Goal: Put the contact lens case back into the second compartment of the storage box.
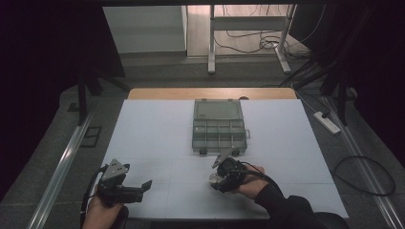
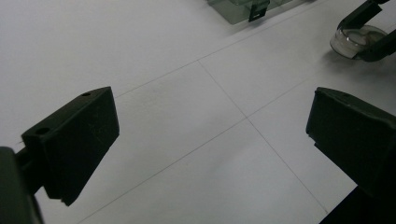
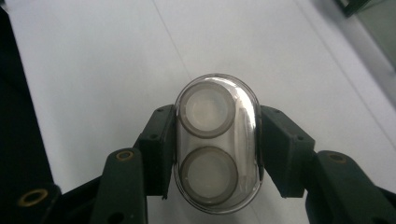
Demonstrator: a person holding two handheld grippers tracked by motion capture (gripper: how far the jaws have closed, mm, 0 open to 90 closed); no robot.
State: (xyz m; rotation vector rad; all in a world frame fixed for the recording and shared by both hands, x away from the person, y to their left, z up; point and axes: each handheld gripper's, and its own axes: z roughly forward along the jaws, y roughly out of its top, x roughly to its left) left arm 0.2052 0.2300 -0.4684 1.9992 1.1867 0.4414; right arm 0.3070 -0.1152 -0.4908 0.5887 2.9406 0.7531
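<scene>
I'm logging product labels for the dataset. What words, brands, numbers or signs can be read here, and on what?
None can be read: the clear capsule case between the right gripper's fingers, the compartment box and the white table cover show no legible text.

In the high view the case (image 1: pixel 214 180) is a pale speck under the right tool (image 1: pixel 220 177), too small to read, and the hand (image 1: pixel 251 182) covers the tool's rear. The box (image 1: pixel 219 126) sits mid-bench; what its compartments hold is too small to tell. The left hand (image 1: pixel 101 213) runs off the bottom edge. In the left tool's view the top edge cuts the box (image 2: pixel 243 8) down to a corner, and the right edge clips the case (image 2: pixel 356 41). In the right tool's view the frame's bottom trims the case (image 3: pixel 216 142), and its two round inserts are hazy.
</scene>
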